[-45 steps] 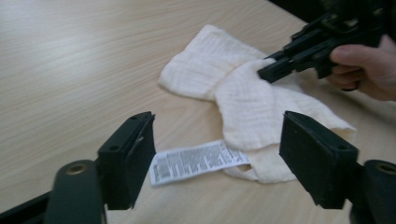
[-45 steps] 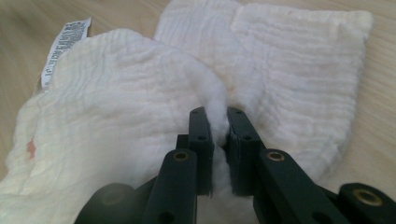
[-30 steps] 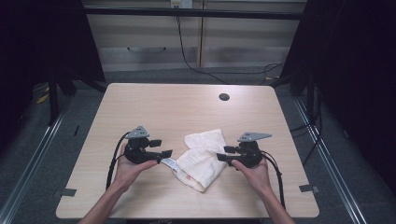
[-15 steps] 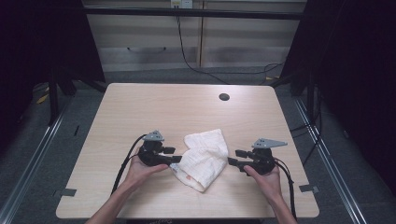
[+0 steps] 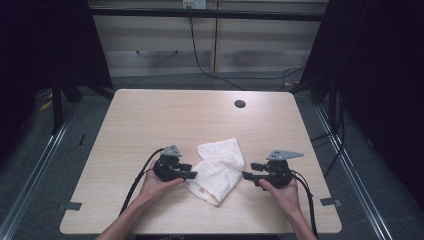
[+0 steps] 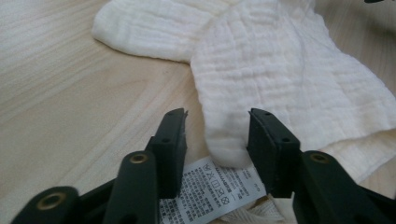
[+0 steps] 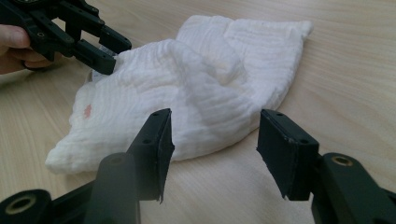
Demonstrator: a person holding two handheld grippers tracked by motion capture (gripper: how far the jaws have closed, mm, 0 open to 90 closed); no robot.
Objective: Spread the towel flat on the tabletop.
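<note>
One white cloth (image 5: 218, 169), crumpled, on counter (image 5: 150, 120) between both tools, long axis running near-left to far-right. Left tool (image 5: 192, 175): nearer, at cloth's left edge; jaws have just been closing, straddling a fold beside the care label (image 6: 212, 182), pads not yet pressing. Right tool (image 5: 246, 175): jaws wide, empty, just short of cloth's right edge.

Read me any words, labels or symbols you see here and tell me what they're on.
White care tag sewn to the white cloth, lying between the left hand-held gripper's open jaws: a row of laundry care symbols, readable as symbols.
Lines of small print on the same tag: too small and blurred to read.
No other text is readable.
</note>
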